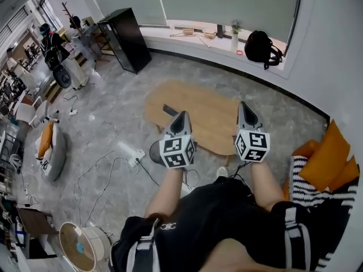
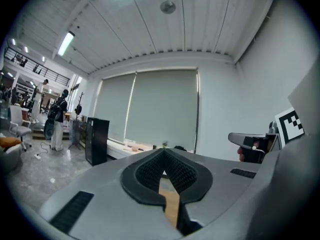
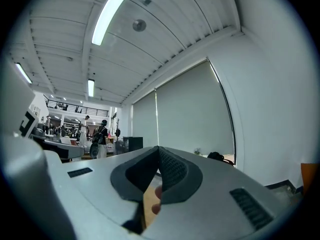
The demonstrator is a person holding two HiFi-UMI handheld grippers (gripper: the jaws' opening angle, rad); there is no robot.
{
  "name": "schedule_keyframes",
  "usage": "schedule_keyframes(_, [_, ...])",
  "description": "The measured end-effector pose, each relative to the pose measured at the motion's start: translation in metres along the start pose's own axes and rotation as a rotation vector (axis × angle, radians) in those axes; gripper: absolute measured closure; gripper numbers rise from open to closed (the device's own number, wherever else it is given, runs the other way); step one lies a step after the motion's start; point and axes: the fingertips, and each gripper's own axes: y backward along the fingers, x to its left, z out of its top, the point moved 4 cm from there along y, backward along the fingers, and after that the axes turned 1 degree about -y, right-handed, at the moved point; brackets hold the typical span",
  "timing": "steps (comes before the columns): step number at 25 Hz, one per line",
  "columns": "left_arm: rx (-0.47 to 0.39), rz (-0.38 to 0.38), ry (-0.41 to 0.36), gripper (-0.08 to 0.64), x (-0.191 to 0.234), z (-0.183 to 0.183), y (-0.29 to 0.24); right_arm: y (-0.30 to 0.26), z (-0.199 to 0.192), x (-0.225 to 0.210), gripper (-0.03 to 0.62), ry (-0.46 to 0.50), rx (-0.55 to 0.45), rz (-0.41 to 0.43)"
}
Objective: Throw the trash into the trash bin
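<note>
In the head view both grippers are held level, side by side, pointing out over a low oval wooden table [image 1: 201,103]. My left gripper [image 1: 181,114] has its jaws together at the tips, and nothing is in them. A small dark flat item [image 1: 169,110] lies on the table just left of that tip. My right gripper [image 1: 244,105] is shut too. In the left gripper view [image 2: 163,151] the pads meet and only table wood shows through the slit. In the right gripper view [image 3: 158,148] a pinkish shape shows through the slit; I cannot tell what it is. I see no certain trash bin.
A black cabinet [image 1: 125,38] stands at the back left. A black backpack [image 1: 261,47] sits on the window ledge. A power strip [image 1: 130,153] and cables lie on the floor. Orange cushions [image 1: 329,154] are at right. A round white tub [image 1: 79,245] stands at lower left.
</note>
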Motion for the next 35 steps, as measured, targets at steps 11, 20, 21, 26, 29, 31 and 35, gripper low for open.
schedule_keyframes(11, [0.038,0.011,-0.031,0.549,-0.014,0.030,-0.163,-0.129,-0.006,-0.104,0.588,-0.013,0.059,-0.023])
schedule_keyframes(20, [0.122,-0.042,-0.012,0.549,-0.011,0.001,-0.230,-0.183,-0.030,-0.127,0.588,-0.023,0.113,-0.038])
schedule_keyframes(21, [0.132,-0.053,-0.011,0.549,-0.011,-0.002,-0.235,-0.185,-0.033,-0.128,0.588,-0.028,0.119,-0.047])
schedule_keyframes(26, [0.186,-0.097,0.002,0.549,-0.017,-0.024,-0.252,-0.190,-0.053,-0.138,0.588,-0.037,0.153,-0.084])
schedule_keyframes(29, [0.217,-0.111,0.011,0.549,-0.018,-0.042,-0.262,-0.195,-0.074,-0.143,0.555,-0.037,0.189,-0.078])
schedule_keyframes(31, [0.243,-0.121,0.016,0.549,-0.020,-0.055,-0.267,-0.198,-0.092,-0.145,0.498,-0.037,0.236,-0.064])
schedule_keyframes(35, [0.303,-0.141,0.030,0.549,-0.029,-0.084,-0.276,-0.196,-0.131,-0.156,0.479,-0.048,0.344,-0.068])
